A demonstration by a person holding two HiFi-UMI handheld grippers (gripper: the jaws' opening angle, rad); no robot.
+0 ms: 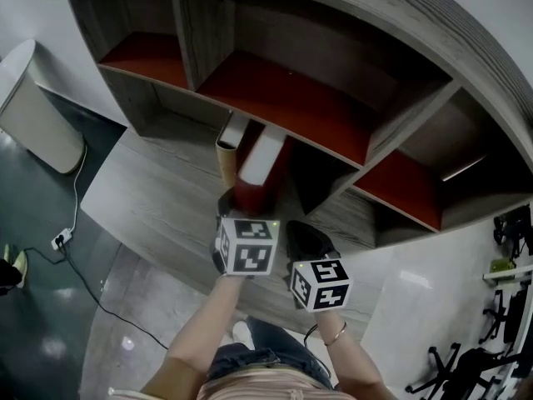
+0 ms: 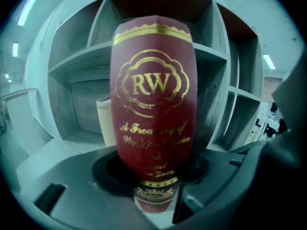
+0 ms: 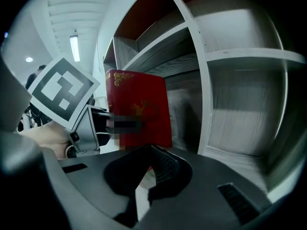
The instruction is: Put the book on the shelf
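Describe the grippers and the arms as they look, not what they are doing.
The left gripper and the right gripper both have dark moulded bodies; the right one shows a ribbed pad. Each carries a white cube with black square markers: left cube, right cube. The arms are bare, without sleeves; a thin bracelet circles the right wrist.

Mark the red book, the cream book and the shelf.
red book (image 2: pixel 152 87): left gripper view, spine, on the gold emblem.
cream book (image 2: pixel 104 123): left gripper view, visible edge left of the red book.
shelf (image 1: pixel 185 32): head view, upright divider.
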